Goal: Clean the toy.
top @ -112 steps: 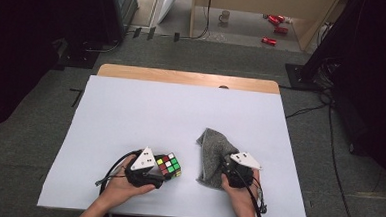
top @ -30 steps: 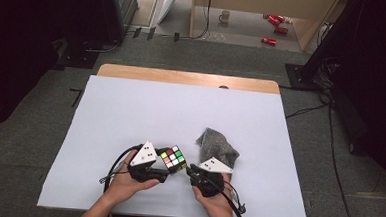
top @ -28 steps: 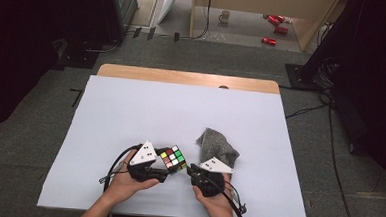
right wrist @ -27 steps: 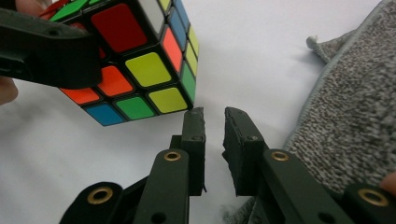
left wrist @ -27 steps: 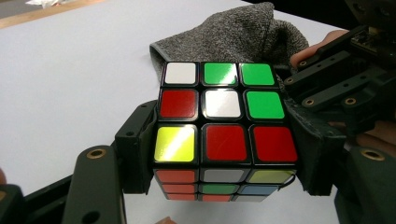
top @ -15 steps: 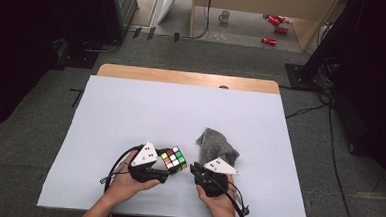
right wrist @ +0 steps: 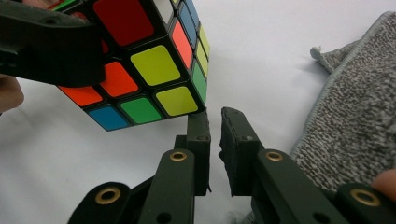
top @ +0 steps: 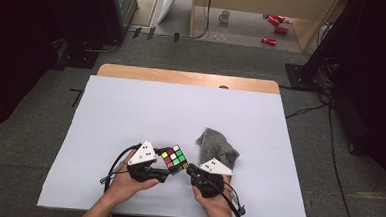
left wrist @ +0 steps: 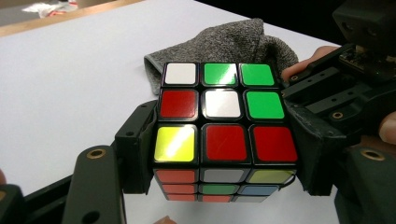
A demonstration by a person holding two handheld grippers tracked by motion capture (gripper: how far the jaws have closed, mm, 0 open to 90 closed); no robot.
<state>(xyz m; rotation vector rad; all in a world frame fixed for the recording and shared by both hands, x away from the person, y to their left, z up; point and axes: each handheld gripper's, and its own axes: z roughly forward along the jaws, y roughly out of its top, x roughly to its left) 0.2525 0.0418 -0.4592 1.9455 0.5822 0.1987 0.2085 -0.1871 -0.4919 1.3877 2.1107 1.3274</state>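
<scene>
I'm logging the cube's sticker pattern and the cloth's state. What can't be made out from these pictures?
- Cube: the sides pressed by the left gripper's fingers are covered in the left gripper view.
- Grey cloth: its near edge is behind the right gripper in the high view.
- Cloth: cut off by the frame edge in the right gripper view.

Table and surrounding room, seen from above.
White-covered wooden table (top: 182, 78) stands on grey carpet (top: 39, 145); a mug (top: 225, 16) and red cans (top: 274, 28) lie beyond, dark surroundings.
</scene>
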